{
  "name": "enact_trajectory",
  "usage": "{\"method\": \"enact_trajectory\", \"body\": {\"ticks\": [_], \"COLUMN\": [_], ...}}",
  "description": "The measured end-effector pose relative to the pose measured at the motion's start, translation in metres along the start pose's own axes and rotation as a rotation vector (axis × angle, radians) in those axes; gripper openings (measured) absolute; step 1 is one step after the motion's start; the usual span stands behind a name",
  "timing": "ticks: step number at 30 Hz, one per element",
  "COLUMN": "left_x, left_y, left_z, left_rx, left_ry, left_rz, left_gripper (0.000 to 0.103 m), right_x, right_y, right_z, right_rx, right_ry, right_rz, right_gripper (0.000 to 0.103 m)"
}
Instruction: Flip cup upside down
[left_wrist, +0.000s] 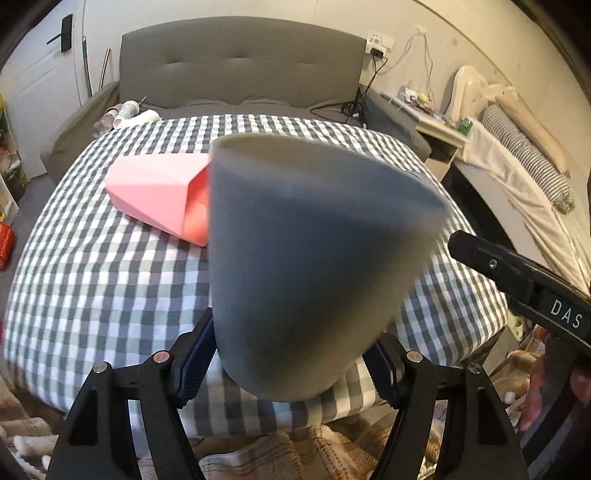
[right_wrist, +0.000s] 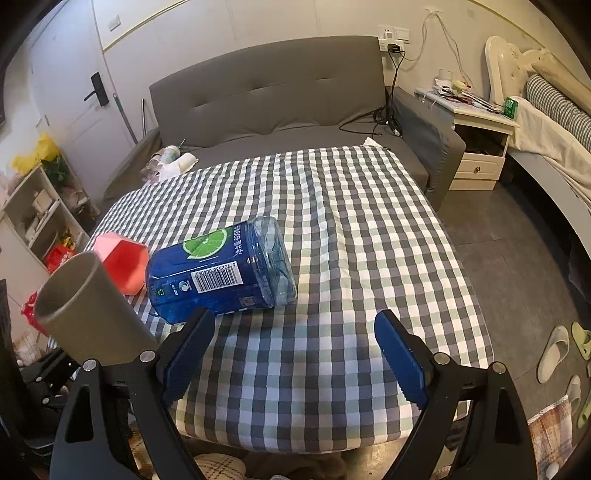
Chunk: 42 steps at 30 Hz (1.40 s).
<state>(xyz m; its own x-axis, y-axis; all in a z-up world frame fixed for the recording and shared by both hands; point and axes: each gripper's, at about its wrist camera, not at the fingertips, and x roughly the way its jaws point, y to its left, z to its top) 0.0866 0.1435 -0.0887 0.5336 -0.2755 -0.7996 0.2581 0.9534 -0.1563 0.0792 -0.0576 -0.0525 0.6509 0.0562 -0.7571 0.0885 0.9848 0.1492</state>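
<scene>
The cup is a plain matte grey outside, with a paler beige-grey inside at its rim. The left claw has black arms and dark blue ribbed pads, and the right claw wears the same black and dark blue. The counter is covered by a cloth checked in grey, white and pale green. A pink box shows a deeper coral-red inside its open end. The bottle is clear blue, with a darker blue label bearing a green lime slice and a white barcode patch. The sofa is flat dark grey.
</scene>
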Motion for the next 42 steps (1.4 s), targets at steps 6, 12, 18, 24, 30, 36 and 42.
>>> {"method": "enact_trajectory", "body": {"ticks": [6, 12, 18, 24, 30, 36, 42], "left_x": [-0.019, -0.039, -0.051, -0.055, -0.054, -0.040, -0.035], "left_y": [0.002, 0.004, 0.006, 0.011, 0.011, 0.007, 0.000], "left_z": [0.002, 0.004, 0.009, 0.010, 0.008, 0.013, 0.014], "left_rx": [0.005, 0.011, 0.004, -0.010, -0.009, 0.027, 0.068], "left_ry": [-0.052, -0.113, -0.151, -0.165, -0.165, -0.134, -0.167], "left_rz": [0.010, 0.019, 0.030, 0.032, 0.037, 0.061, 0.086], "left_gripper": [0.074, 0.073, 0.073, 0.072, 0.072, 0.072, 0.072], "right_x": [-0.006, -0.012, -0.015, -0.019, -0.021, -0.020, -0.017], "right_y": [0.000, 0.000, 0.002, 0.003, 0.006, 0.009, 0.011], "right_z": [-0.002, -0.004, -0.004, -0.005, -0.006, -0.006, -0.006], "right_rx": [0.000, 0.001, -0.003, -0.008, -0.017, -0.024, -0.032], "right_ry": [-0.008, -0.013, -0.020, -0.027, -0.030, -0.027, -0.020], "right_rz": [0.003, 0.005, 0.006, 0.005, 0.004, 0.001, -0.004], "right_gripper": [0.089, 0.089, 0.089, 0.089, 0.089, 0.089, 0.089]}}
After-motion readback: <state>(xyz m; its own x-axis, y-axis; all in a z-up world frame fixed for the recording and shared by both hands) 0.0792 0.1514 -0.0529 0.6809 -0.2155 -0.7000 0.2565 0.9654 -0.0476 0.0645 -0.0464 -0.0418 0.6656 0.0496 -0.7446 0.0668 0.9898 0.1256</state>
